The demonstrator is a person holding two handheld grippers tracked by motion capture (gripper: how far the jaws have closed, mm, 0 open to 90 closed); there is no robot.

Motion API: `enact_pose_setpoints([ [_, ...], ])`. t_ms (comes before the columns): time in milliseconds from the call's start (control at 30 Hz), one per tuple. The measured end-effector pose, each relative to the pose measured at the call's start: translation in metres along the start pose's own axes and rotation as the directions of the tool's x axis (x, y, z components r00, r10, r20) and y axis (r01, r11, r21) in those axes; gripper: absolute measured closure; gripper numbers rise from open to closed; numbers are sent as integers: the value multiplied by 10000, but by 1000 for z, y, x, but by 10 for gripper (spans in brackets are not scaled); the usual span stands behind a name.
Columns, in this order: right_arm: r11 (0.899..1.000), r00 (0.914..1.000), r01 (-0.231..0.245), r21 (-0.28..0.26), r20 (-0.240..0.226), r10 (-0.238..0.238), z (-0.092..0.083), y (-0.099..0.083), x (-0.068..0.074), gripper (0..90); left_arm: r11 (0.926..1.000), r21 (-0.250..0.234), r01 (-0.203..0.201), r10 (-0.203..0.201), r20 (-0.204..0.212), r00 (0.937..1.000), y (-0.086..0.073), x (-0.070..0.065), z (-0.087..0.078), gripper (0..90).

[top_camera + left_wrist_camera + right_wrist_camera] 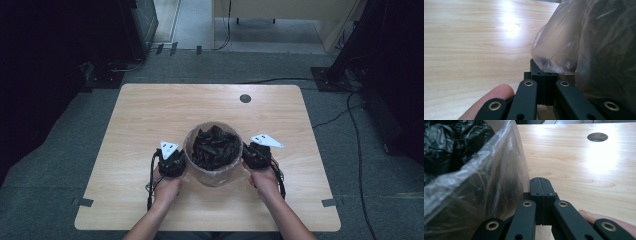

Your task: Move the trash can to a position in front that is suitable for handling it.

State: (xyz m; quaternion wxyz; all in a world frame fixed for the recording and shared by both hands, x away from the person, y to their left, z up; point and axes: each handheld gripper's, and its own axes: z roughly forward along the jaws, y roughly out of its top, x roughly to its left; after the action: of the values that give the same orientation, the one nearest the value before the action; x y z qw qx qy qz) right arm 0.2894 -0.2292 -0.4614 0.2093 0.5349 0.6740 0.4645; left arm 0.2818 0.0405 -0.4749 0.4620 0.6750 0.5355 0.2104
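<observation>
table (150, 110): wooden, I see its round hole (597, 137) far right | bin (214, 172): clear liner, black bags (216, 145) inside, near centre | left gripper (544, 71): jaws closed, liner edge touching their tips | right gripper (541, 186): jaws closed, empty, beside liner

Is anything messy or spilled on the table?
Nothing is spilled. The clear bag sits upright, stuffed with crumpled black plastic, between the left gripper and right gripper, both shut. The table looks tidy.
</observation>
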Motion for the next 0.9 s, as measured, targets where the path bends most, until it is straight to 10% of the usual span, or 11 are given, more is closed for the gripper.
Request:
enact_pose_setpoints([
  [300,9996,9999,-28,-272,-100,25,-25,-10,3,897,9998,-146,-97,106,652,9978,-11,1,-14,822],
  [467,9963,9968,584,-628,577,-548,-38,-7,-2,688,9994,-336,-120,135,450,9989,-13,16,-21,692],
  [700,9977,9941,236,-639,1072,-166,-55,-7,-30,308,9995,-234,222,-237,-648,9976,-15,47,-29,389],
  [900,9983,9866,88,-574,1632,7,-66,-16,-50,171,9993,-140,349,-359,-785,9963,-19,68,-38,268],
])
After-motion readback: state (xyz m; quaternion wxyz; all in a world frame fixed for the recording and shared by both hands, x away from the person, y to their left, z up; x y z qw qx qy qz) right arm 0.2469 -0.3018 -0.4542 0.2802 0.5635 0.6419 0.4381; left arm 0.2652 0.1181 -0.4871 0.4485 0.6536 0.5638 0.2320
